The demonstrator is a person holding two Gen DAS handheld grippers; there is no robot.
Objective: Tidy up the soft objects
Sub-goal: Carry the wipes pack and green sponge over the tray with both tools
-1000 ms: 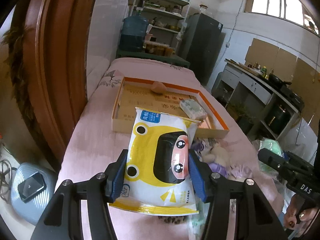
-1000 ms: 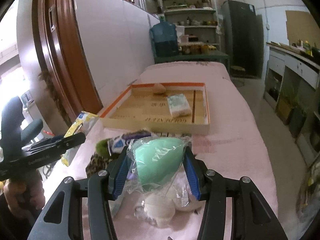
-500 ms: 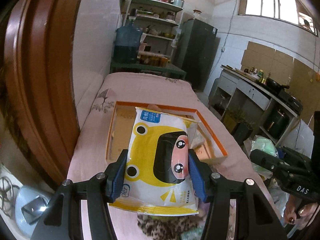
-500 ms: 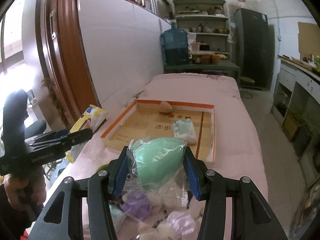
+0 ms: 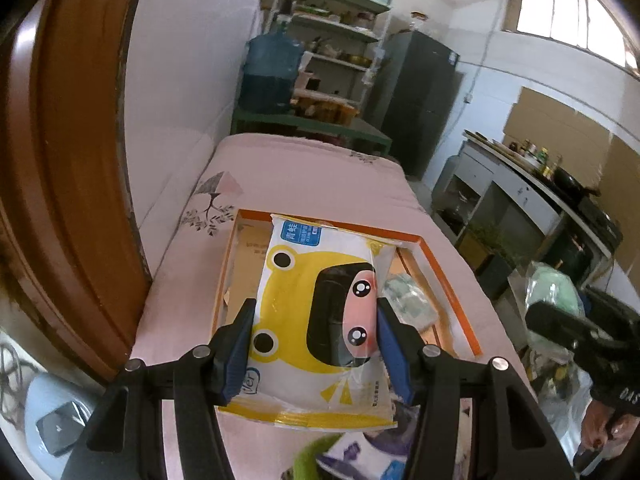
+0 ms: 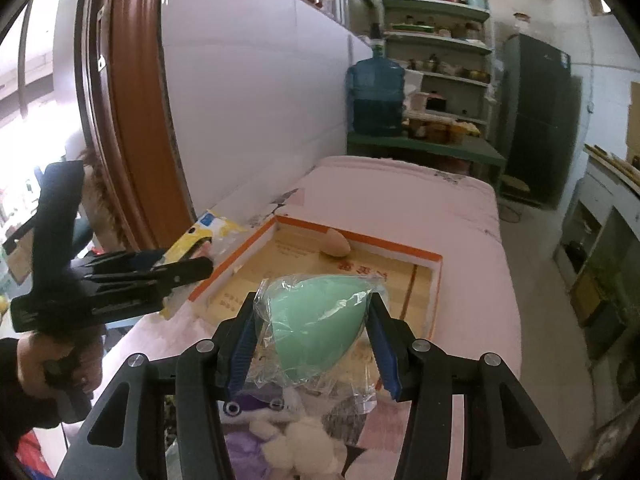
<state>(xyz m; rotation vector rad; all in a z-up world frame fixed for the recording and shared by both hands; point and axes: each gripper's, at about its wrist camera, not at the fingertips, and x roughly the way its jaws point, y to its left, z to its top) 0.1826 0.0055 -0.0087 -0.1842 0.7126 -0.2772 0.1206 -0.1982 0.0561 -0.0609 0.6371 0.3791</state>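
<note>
- left gripper [image 5: 312, 344]: jaws closed on the yellow frog wipes pack [image 5: 316, 320], held in the air over the near edge of the orange-rimmed tray [image 5: 448, 280].
- right gripper [image 6: 310, 340]: jaws clamped on the bagged green sponge [image 6: 316, 328], above the tray's near end.
- tray holds a peach sponge [image 6: 336, 244] and a small packet [image 5: 408, 300].
- judged step: carrying both items to the tray; next, lower each into a free spot and open.
- loose plush toys [image 6: 296, 440] remain on the pink bed [image 6: 460, 216].
</note>
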